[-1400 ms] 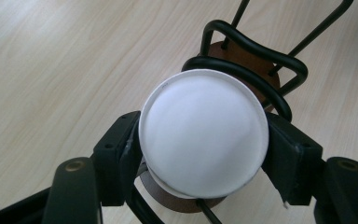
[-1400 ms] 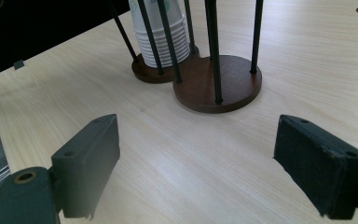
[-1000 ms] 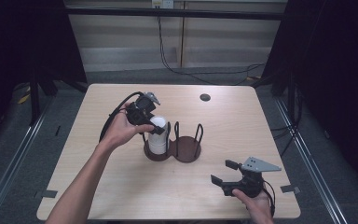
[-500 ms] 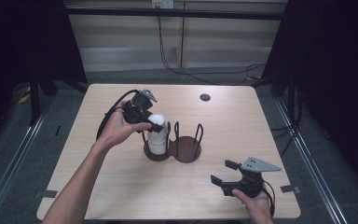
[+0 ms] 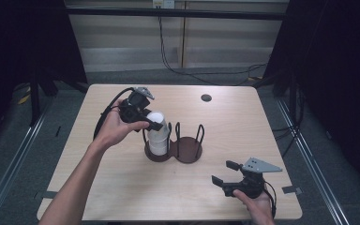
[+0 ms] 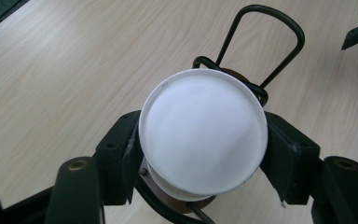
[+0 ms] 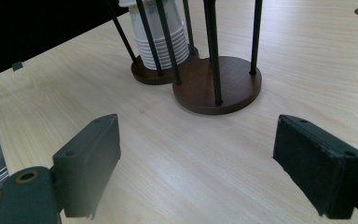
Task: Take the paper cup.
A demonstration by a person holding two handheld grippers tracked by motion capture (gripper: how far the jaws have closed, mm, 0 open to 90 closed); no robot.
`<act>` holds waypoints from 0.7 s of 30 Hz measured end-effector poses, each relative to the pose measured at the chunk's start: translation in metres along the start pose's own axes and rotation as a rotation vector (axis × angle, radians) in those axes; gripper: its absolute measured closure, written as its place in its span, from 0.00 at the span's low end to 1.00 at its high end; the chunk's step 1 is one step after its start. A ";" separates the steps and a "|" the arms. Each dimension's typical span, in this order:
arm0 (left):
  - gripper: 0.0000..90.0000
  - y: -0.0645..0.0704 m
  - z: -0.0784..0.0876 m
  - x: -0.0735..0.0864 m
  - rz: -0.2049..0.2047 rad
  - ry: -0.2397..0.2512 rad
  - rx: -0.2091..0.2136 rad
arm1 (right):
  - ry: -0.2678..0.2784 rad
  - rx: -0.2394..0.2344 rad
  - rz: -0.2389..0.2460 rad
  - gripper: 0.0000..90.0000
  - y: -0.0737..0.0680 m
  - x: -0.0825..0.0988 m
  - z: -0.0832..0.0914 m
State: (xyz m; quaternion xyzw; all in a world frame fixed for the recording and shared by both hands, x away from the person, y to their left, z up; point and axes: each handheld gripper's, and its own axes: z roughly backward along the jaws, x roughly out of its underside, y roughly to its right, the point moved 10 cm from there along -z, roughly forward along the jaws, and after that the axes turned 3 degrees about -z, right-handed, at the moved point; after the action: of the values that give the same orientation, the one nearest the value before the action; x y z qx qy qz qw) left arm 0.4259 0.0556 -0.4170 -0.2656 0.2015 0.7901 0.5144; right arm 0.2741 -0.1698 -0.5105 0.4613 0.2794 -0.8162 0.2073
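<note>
A: Item one, nearest?
B: My right gripper [image 5: 228, 178] is resting low on the table [image 5: 122, 197], jaws standing wide apart, holding nothing.
A: Item two, farther?
B: My left gripper [image 6: 200, 154] is clamping its jaws on the white cup stack [image 6: 204, 133], which is sitting in the wire holder [image 5: 187, 149]'s left ring.

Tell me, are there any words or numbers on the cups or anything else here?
None can be read.
The top white cup is blank.
The cup stack in the holder bears faint greenish marks, too blurred to read.
The table and the tool show no writing.
</note>
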 end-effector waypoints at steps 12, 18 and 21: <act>0.40 0.000 0.009 -0.005 -0.004 0.037 -0.004 | -0.010 -0.002 0.002 0.16 0.000 0.001 -0.001; 0.40 0.004 0.015 -0.007 -0.020 0.053 -0.010 | -0.011 0.000 -0.001 0.16 0.000 0.001 -0.001; 0.40 0.002 0.020 -0.009 -0.008 0.081 -0.010 | -0.011 -0.005 0.002 0.16 -0.001 0.001 -0.002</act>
State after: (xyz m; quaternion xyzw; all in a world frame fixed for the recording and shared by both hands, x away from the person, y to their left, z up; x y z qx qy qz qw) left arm 0.4226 0.0598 -0.3960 -0.3008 0.2173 0.7775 0.5078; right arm 0.2744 -0.1680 -0.5122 0.4565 0.2801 -0.8178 0.2107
